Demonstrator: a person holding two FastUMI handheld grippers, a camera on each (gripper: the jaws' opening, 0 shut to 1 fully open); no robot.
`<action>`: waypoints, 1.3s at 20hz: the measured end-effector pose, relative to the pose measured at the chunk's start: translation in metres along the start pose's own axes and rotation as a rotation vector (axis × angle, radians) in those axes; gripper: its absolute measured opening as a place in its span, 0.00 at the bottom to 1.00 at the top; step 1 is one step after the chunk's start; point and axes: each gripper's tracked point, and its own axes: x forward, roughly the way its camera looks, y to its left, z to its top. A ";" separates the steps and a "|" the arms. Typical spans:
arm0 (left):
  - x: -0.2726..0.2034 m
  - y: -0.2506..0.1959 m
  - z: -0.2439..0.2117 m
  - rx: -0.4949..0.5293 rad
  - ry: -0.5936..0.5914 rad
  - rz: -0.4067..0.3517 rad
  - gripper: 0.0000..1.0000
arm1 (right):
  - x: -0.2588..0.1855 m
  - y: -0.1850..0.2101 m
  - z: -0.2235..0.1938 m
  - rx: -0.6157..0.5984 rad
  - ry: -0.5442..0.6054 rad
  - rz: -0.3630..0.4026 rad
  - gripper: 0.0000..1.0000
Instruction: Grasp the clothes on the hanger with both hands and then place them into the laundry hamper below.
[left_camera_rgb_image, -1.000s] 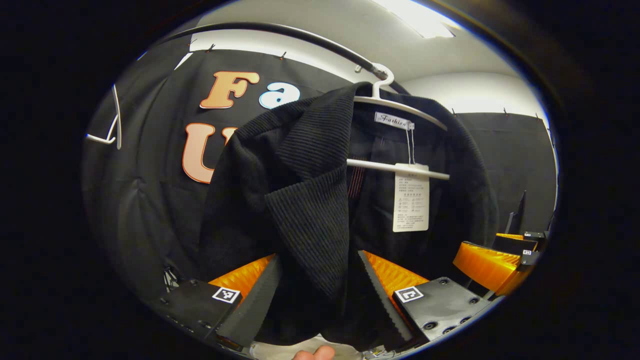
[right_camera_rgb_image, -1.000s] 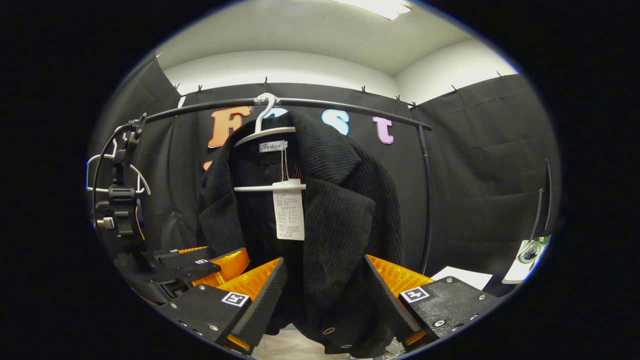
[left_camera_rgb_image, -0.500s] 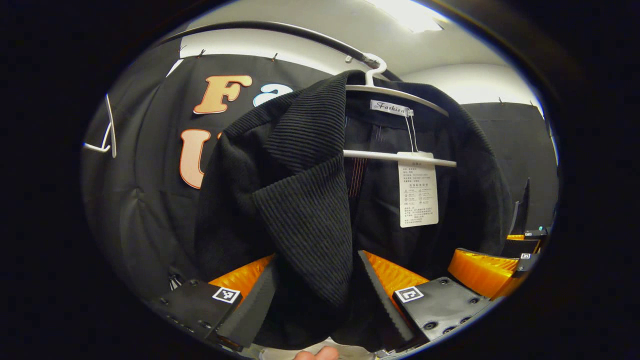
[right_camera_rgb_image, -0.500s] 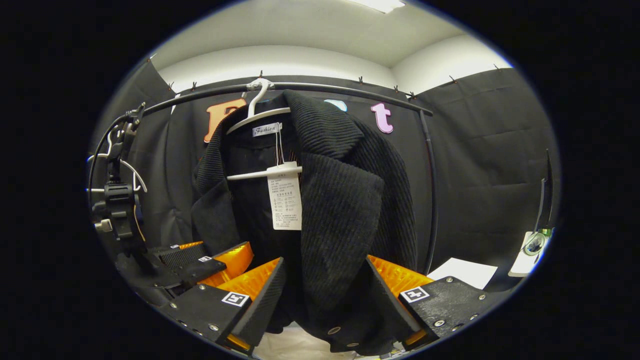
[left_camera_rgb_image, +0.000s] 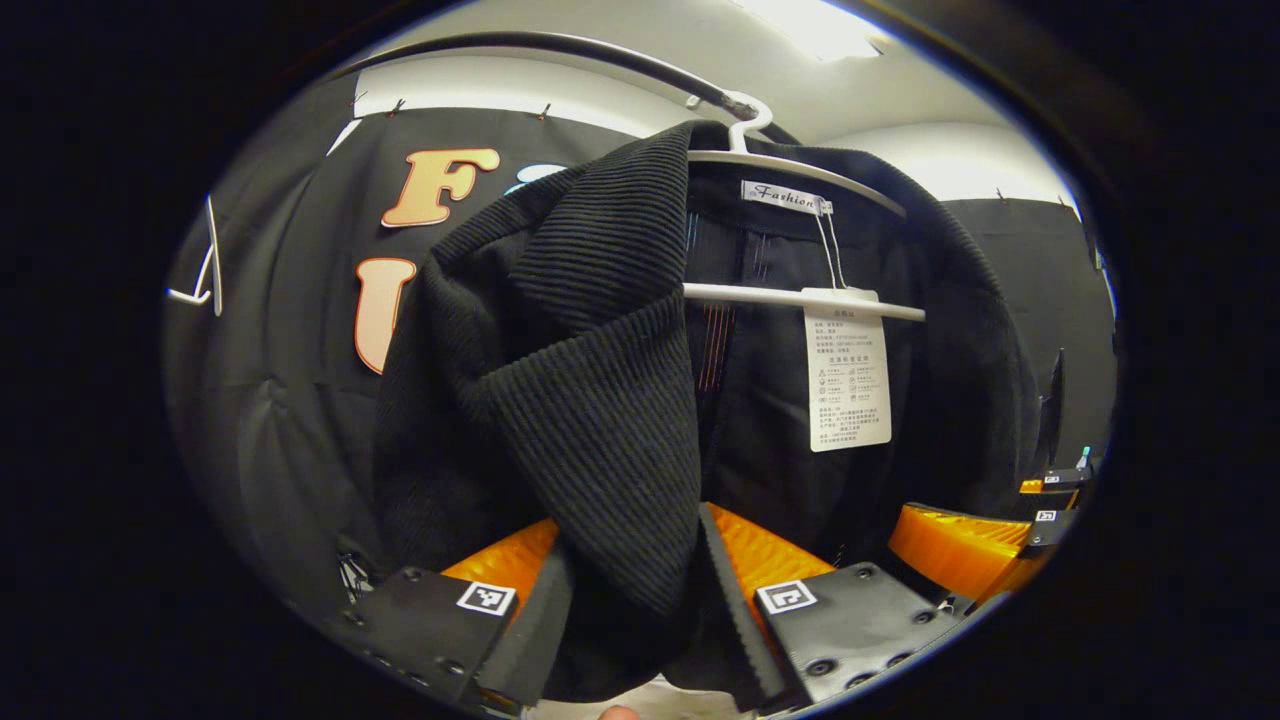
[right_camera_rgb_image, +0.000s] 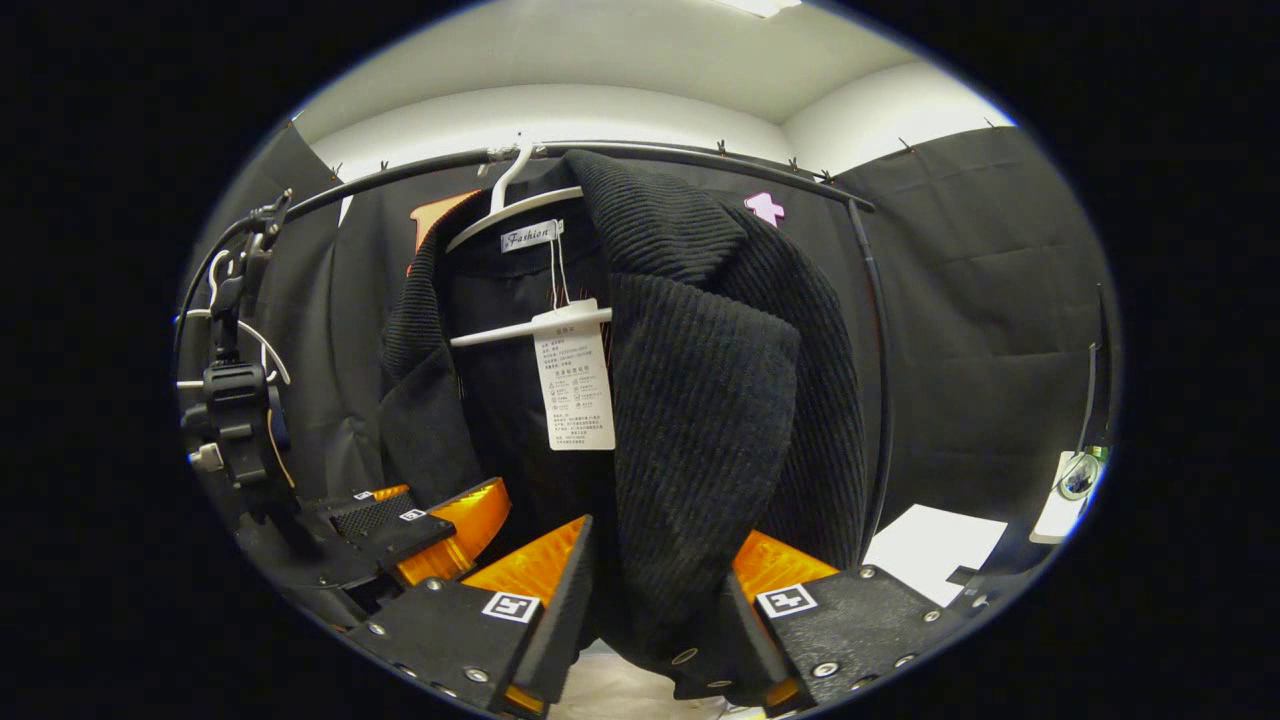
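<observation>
A black ribbed jacket (left_camera_rgb_image: 600, 420) hangs on a white hanger (left_camera_rgb_image: 800, 300) from a black rail (left_camera_rgb_image: 560, 45). In the left gripper view my left gripper (left_camera_rgb_image: 630, 620) has one lapel filling the gap between its fingers, both pads against the cloth. In the right gripper view my right gripper (right_camera_rgb_image: 655, 620) holds the jacket's (right_camera_rgb_image: 700, 400) other lapel the same way, below the hanger (right_camera_rgb_image: 520, 330). The left gripper (right_camera_rgb_image: 440, 520) also appears there, low and to the left. A pale surface (right_camera_rgb_image: 620, 695) lies beneath; what it is I cannot make out.
A white paper tag (right_camera_rgb_image: 575, 385) dangles from the collar. An empty white hanger (right_camera_rgb_image: 230, 340) hangs on the rail's left end. The rack's upright post (right_camera_rgb_image: 880, 380) stands just right of the jacket, with a white sheet (right_camera_rgb_image: 935, 545) low on the right.
Both grippers moved closer to the jacket, and their fingers narrowed onto the lapels.
</observation>
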 end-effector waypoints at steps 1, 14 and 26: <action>0.001 0.000 0.001 0.005 -0.003 -0.003 0.63 | 0.002 0.000 -0.001 0.000 0.001 -0.001 0.61; -0.012 -0.005 0.010 0.036 -0.021 -0.042 0.09 | 0.004 -0.012 -0.005 -0.078 -0.031 -0.037 0.00; -0.028 0.036 0.079 0.110 -0.136 0.106 0.09 | -0.038 -0.062 0.074 -0.118 -0.188 -0.159 0.00</action>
